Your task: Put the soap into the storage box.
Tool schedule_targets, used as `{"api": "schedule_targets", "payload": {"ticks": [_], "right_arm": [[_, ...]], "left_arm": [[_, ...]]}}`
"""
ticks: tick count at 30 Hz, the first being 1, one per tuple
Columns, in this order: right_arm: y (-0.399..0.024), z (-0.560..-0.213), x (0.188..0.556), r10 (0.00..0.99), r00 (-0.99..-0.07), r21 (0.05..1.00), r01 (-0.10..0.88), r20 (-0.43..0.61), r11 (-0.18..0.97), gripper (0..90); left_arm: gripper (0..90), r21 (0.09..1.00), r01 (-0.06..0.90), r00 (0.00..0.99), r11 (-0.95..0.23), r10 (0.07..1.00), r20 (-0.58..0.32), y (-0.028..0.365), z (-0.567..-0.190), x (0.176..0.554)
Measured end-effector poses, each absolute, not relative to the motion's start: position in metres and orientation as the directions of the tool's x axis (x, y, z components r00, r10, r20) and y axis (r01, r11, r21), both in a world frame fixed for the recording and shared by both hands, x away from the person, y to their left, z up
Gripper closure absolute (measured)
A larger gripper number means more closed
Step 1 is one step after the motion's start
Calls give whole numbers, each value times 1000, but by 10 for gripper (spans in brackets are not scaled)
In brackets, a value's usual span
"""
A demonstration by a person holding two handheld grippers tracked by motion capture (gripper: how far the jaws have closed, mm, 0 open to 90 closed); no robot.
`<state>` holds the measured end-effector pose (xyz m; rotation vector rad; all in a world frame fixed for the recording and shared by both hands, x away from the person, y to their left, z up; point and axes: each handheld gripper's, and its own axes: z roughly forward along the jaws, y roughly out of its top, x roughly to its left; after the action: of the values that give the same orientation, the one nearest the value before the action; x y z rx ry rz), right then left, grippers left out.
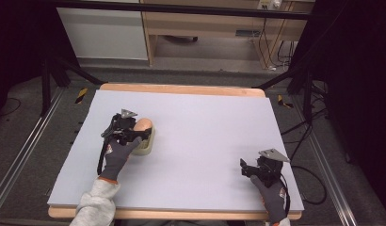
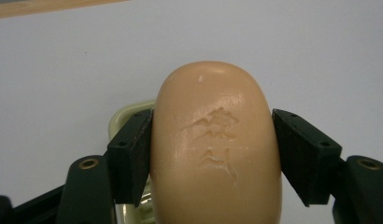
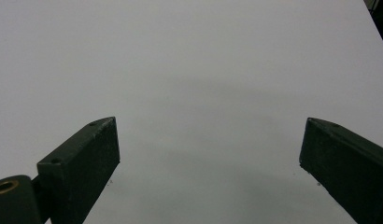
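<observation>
while the left gripper [image 2: 213, 154] clamps the peach soap bar [image 2: 215, 144] by its two sides, the bar sits over a pale soap dish [image 1: 146, 143] at centre left of the high view. at lower right, the right gripper [image 3: 208, 154] rests spread wide over the bare table [image 1: 205, 132].

No readable text anywhere on the table.

The only mark is a stamped emblem pressed into the top of the soap bar [image 2: 216, 149], at the centre of the left gripper view; its worn, raised shapes do not resolve into letters or numbers. The sockets at the upper right of the high view are too small to show any label.
</observation>
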<state>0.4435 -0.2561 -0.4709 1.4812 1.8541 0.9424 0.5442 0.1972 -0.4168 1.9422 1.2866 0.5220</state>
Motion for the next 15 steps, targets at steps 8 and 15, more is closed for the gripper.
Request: {"api": "schedule_targets", "payload": {"ticks": [8,15], "right_arm": [[-256,-471,443,976,-218,815,564,-10,134,54],[-254,-471,443,975,-221,815,563,-14,139,54]], "left_arm": [[321,754,617,402,-226,914,-56,201,-423,548],[321,748,624,396,-227,917,-52,204,-427,550]]}}
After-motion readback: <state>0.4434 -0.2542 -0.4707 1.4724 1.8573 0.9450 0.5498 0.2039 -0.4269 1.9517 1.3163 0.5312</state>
